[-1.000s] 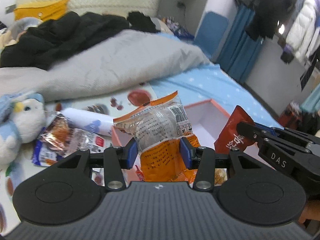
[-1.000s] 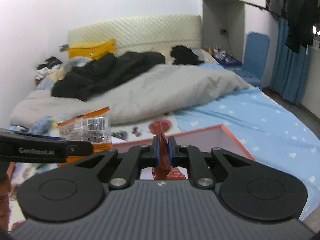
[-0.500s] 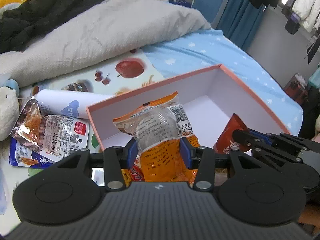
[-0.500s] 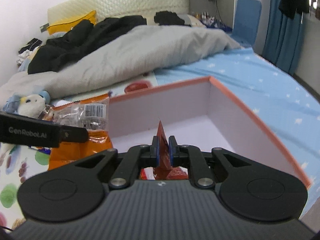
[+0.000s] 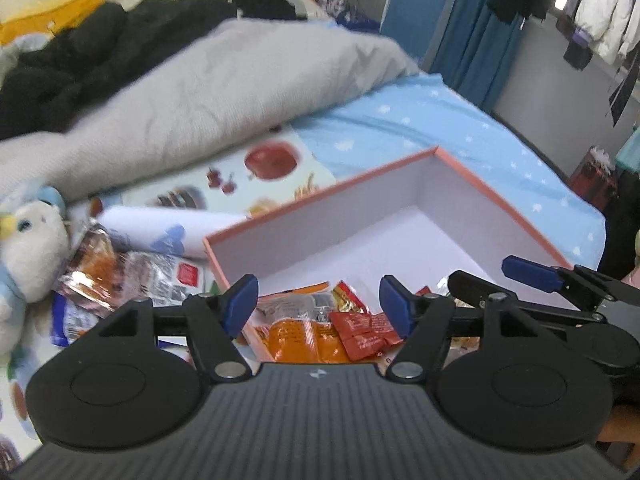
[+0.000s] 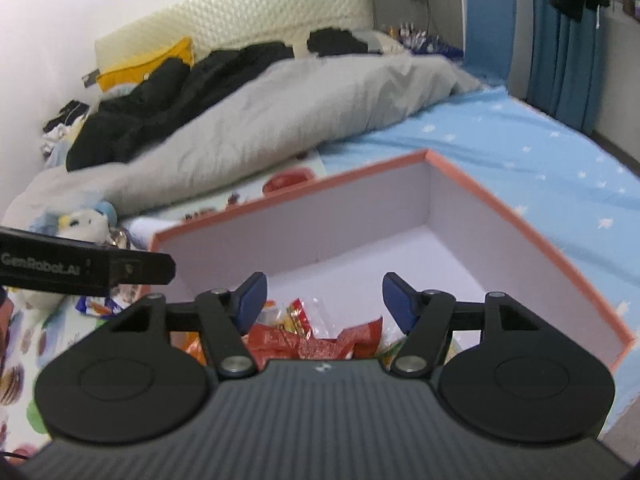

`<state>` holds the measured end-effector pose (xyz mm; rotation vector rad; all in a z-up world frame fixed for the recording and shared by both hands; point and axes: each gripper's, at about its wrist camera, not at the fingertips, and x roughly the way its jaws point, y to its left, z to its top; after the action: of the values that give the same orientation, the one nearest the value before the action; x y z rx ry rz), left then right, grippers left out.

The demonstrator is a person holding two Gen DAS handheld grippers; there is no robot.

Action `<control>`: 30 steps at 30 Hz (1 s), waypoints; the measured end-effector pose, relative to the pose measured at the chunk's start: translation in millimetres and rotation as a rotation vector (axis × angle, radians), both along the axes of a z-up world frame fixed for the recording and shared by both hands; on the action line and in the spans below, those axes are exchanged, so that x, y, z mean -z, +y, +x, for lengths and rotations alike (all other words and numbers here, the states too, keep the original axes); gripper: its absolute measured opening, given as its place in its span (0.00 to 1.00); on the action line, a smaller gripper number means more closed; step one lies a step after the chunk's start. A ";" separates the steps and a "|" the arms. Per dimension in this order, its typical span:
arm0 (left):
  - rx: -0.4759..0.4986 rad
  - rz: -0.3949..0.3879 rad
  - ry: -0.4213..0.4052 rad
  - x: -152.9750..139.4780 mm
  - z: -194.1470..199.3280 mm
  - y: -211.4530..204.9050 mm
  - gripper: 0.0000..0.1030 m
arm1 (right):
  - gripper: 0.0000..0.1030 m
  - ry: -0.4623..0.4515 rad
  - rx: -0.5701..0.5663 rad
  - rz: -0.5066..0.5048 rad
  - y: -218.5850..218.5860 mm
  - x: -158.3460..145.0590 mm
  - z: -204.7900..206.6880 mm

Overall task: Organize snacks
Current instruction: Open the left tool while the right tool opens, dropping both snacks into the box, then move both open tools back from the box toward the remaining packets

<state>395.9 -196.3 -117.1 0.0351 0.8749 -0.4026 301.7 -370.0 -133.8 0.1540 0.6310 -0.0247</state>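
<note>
An orange-rimmed box (image 5: 500,196) with a white inside stands on the bed. At its near end lie an orange snack packet (image 5: 304,336) and a red snack packet (image 5: 364,330). My left gripper (image 5: 319,302) hangs just above them, its jaws opening, and the pads touch nothing. In the right wrist view my right gripper (image 6: 324,298) is over the red packet (image 6: 320,344) inside the box (image 6: 360,216). Its jaws are opening too, free of the packet. Each gripper shows in the other's view: the right gripper (image 5: 480,271), and a left finger (image 6: 120,270).
Several loose snack packets (image 5: 120,276) and a white bottle (image 5: 160,224) lie left of the box on a fruit-printed mat (image 5: 272,160). A plush toy (image 5: 28,248) sits at the far left. A grey duvet (image 5: 240,92) and black clothes lie behind.
Both grippers sank toward the box and let go: the orange packet left the left jaws and the red packet left the right jaws. Both packets now lie in the box.
</note>
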 end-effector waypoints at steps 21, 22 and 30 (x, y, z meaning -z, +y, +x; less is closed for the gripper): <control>-0.118 -0.060 -0.285 -139.5 -134.1 93.1 0.70 | 0.64 -0.276 -0.115 -0.053 61.4 -119.7 -100.7; -0.124 -0.061 -0.295 -143.0 -141.7 99.3 0.70 | 0.64 -0.286 -0.123 -0.050 66.1 -122.9 -105.8; -0.201 -0.109 -0.311 -148.9 -191.2 156.0 0.70 | 0.64 -0.302 -0.198 -0.022 103.4 -125.6 -133.2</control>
<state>204.7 -40.3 31.8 -0.0884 0.5426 -0.2466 168.5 -266.6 -8.3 0.0713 0.3419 0.1795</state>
